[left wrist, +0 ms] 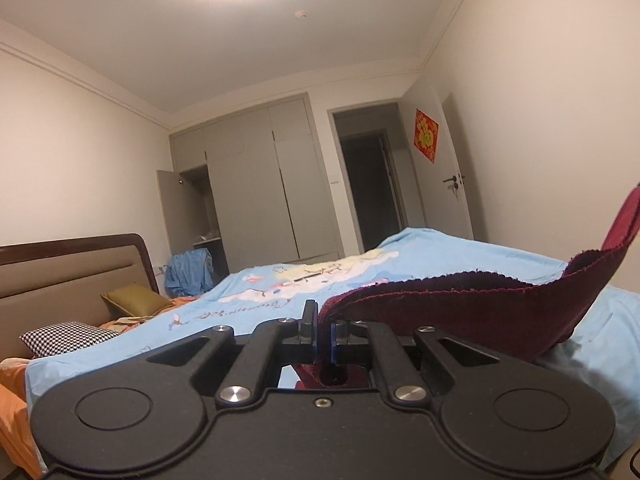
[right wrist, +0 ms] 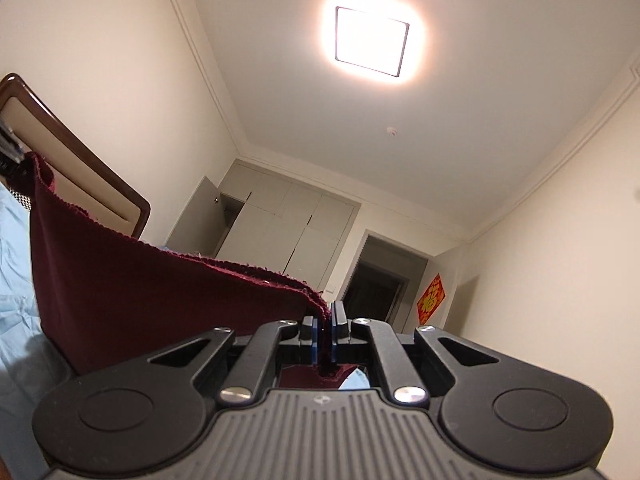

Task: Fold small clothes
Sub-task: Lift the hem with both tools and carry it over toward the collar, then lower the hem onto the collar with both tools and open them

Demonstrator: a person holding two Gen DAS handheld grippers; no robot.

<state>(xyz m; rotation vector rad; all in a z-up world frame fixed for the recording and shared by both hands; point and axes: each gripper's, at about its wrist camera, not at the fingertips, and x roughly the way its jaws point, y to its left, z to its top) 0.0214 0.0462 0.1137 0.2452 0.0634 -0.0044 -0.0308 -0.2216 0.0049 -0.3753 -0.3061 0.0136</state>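
A dark red knitted garment (left wrist: 472, 312) hangs stretched between both grippers above the bed. My left gripper (left wrist: 324, 332) is shut on one corner of it, and the cloth runs off to the right and upward. In the right wrist view the same dark red garment (right wrist: 160, 292) spreads to the left, its raw edge rising toward the far corner, where the other gripper (right wrist: 10, 156) shows at the frame edge. My right gripper (right wrist: 326, 328) is shut on the near corner, with fabric pinched between the blue pads.
A light blue printed bedsheet (left wrist: 280, 296) covers the bed under the garment. A brown headboard (left wrist: 72, 272), an olive pillow (left wrist: 134, 298) and a checked pillow (left wrist: 68, 334) lie at left. Grey wardrobes (left wrist: 260, 184) and an open doorway (left wrist: 372, 184) stand beyond.
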